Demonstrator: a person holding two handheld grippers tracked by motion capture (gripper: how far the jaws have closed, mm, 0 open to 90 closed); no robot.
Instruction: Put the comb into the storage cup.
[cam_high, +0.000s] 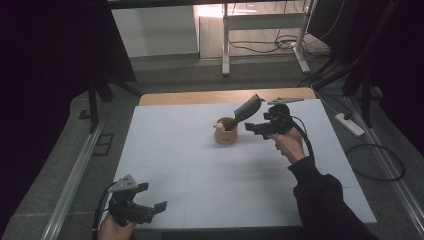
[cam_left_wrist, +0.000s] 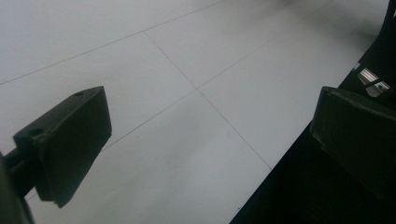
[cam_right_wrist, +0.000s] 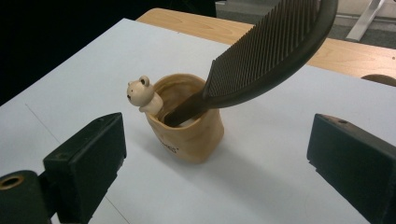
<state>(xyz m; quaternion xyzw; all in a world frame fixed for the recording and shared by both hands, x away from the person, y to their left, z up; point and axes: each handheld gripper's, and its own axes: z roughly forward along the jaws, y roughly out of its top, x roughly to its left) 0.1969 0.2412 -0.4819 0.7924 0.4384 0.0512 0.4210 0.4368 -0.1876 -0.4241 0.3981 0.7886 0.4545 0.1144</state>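
A tan cup (cam_high: 226, 133) (cam_right_wrist: 189, 135) with a small bear figure (cam_right_wrist: 141, 93) on its rim stands upright on the white table top (cam_high: 210, 175). A black comb (cam_high: 246, 110) (cam_right_wrist: 271, 51) leans in the cup, handle down, teeth end sticking up to the right. My right gripper (cam_high: 255, 128) (cam_right_wrist: 215, 163) is just right of the cup, open, with nothing between its jaws. My left gripper (cam_high: 152, 210) (cam_left_wrist: 210, 140) rests open at the table's near left edge, over bare table.
A strip of wooden table (cam_high: 200, 96) shows beyond the white top. A grey clip-like piece (cam_high: 285, 100) lies at the far right edge. Desk legs and cables (cam_high: 280, 45) are on the floor behind; a power strip (cam_high: 350, 125) lies to the right.
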